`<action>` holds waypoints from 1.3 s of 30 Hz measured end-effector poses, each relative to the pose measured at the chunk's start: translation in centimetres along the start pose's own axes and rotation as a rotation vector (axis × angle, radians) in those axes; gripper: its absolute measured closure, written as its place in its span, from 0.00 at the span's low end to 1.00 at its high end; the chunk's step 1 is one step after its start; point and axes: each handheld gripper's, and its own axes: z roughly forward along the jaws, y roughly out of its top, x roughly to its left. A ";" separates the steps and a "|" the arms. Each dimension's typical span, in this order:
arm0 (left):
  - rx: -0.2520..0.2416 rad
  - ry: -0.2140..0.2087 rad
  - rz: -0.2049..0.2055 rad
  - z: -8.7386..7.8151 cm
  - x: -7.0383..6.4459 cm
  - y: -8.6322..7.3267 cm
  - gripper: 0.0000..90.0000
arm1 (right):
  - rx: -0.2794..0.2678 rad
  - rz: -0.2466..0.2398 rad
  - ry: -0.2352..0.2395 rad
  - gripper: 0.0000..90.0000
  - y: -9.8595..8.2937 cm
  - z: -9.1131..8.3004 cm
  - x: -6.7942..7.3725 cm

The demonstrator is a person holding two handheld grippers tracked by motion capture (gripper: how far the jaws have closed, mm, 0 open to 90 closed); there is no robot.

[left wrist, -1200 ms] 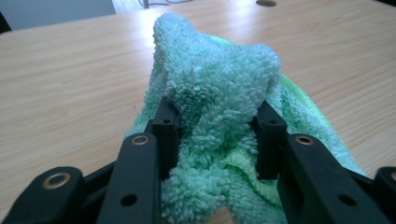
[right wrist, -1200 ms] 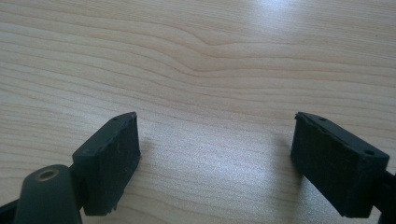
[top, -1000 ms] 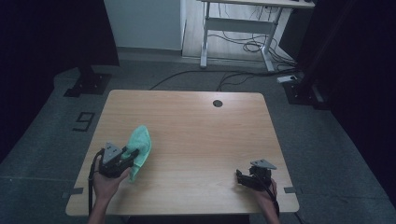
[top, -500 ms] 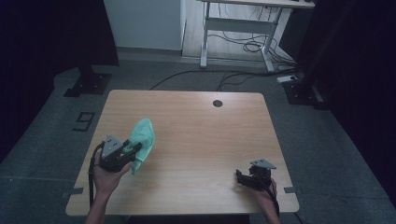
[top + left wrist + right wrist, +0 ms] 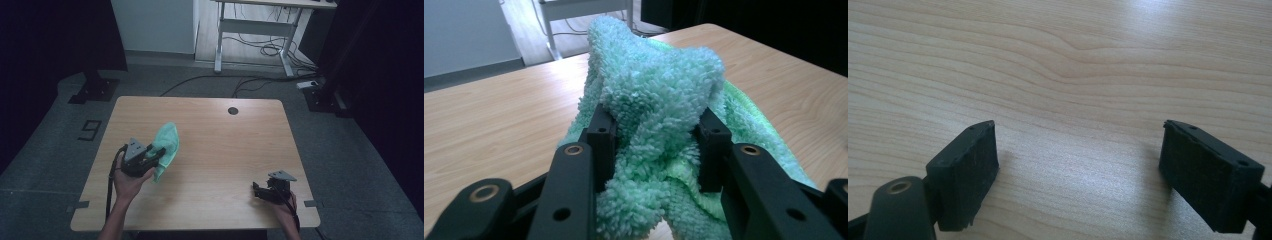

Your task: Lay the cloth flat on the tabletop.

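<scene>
A fluffy mint-green towel [image 5: 167,144] is lifted off the left part of the wooden table [image 5: 220,145], bunched up and hanging. My left gripper [image 5: 156,156] is shut on a thick fold of it. In the left gripper view the towel [image 5: 659,95] bulges up between the two black jaws and hides the table behind it. My right gripper [image 5: 257,191] rests low near the table's front right edge. It is open, and its pads [image 5: 965,170] stand far apart over bare wood with nothing between them.
A small dark round hole [image 5: 233,110] sits near the table's far edge. Beyond the table stand a white desk frame [image 5: 255,25] with loose cables on the floor and a black stand base [image 5: 94,89] at the far left.
My left gripper has lifted the towel off the table and carried it slightly forward and to the right. The right gripper has stayed where it was.
</scene>
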 end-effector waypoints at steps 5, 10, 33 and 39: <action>0.007 -0.014 0.009 0.6 -0.5 0.3 0.68 | -0.002 0.003 -0.001 0.18 0.0 0.0 -0.1; 0.007 -0.021 0.008 1.1 -0.8 0.5 0.68 | -0.002 -0.007 0.003 0.19 0.0 0.0 0.0; 0.036 -0.079 -0.001 5.0 -2.2 1.5 0.68 | 0.002 -0.028 0.011 0.20 0.0 0.0 0.2; 0.049 -0.090 0.003 6.3 -2.6 1.7 0.68 | 0.002 -0.027 0.010 0.19 0.0 0.0 0.2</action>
